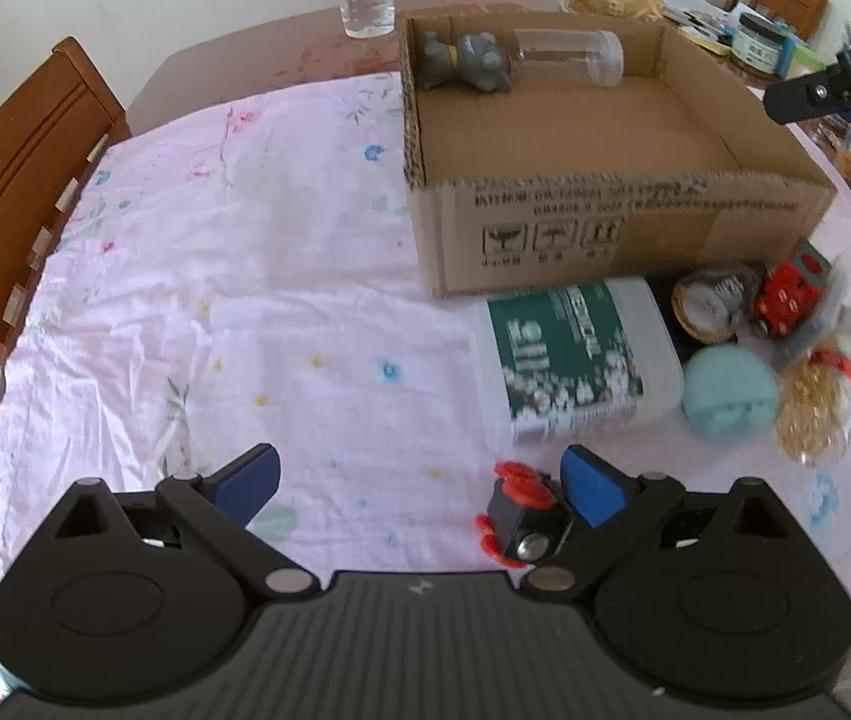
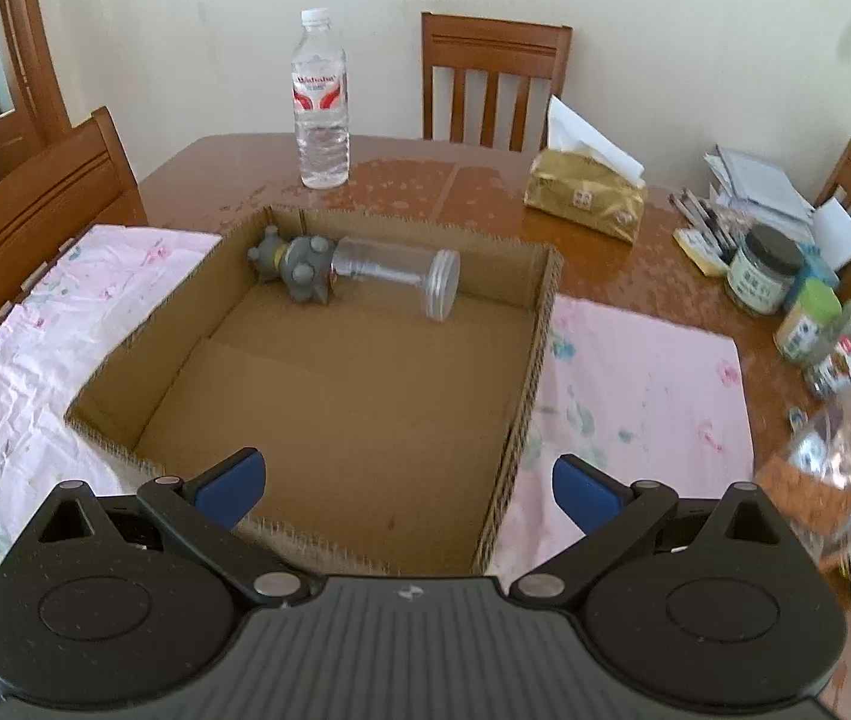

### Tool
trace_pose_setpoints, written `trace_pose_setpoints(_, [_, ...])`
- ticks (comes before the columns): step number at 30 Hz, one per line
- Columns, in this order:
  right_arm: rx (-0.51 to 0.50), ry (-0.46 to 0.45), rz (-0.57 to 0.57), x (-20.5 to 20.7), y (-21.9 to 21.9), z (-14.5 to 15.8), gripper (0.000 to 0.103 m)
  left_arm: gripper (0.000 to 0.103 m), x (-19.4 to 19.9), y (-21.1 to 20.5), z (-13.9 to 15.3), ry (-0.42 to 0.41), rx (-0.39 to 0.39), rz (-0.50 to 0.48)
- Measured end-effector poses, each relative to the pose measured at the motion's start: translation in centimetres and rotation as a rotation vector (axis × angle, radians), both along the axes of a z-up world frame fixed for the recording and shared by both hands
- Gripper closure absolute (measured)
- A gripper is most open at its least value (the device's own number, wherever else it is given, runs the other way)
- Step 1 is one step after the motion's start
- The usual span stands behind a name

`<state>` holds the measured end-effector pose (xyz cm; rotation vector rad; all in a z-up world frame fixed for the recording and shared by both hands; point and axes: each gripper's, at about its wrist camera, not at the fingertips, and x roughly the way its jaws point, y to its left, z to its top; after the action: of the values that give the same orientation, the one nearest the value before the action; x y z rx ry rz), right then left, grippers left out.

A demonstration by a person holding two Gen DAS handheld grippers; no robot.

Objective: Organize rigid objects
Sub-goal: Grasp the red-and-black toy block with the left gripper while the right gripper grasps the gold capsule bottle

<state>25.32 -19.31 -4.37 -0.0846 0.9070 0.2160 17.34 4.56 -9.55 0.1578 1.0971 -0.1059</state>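
Box point(image 2: 536, 324) holds two items: one gray toy point(image 2: 299, 264), one clear jar point(image 2: 395, 273).

The cardboard box point(image 1: 605, 228) carries printed lines of characters on its near wall, too blurred to read, above three boxed handling symbols with small captions under them. The water bottle point(image 2: 320, 102) wears a white label with a red brand word and red swooshes, its letters too small to make out, and the white container point(image 1: 569, 360) lying on its side has a dark green label with pale lettering that is blurred. A white letter "D" shows on the right gripper point(image 1: 833, 90), and "enRobo" is readable at the bottom left edge of the right wrist view.
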Motion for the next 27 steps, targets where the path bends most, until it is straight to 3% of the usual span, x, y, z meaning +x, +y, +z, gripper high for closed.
trace_pose_setpoints(8, [-0.010, 0.049, -0.084, -4.7, 0.3, -0.9, 0.000, 0.004, -2.6, 1.7, -0.2, -0.006, -0.048, -0.066])
trace_pose_setpoints(13, [-0.034, 0.089, -0.116, -8.0, 1.1, -2.1, 0.000, 0.004, -4.1, 2.4, -0.2, -0.020, -0.142, -0.126])
trace_pose_setpoints(17, [-0.012, 0.141, -0.139, -10.4, 1.1, -3.4, 0.000, 0.004, -4.7, 1.7, -0.8, -0.010, -0.160, -0.174])
trace_pose_setpoints(22, [0.030, 0.113, -0.084, -11.2, 0.7, -4.9, 0.000, 0.004, -5.3, 1.4, -1.7, 0.009, -0.165, -0.188])
trace_pose_setpoints(27, [0.036, 0.119, -0.021, -8.7, -0.1, -6.8, 0.000, 0.004, -5.3, 1.4, -2.0, 0.026, -0.161, -0.133])
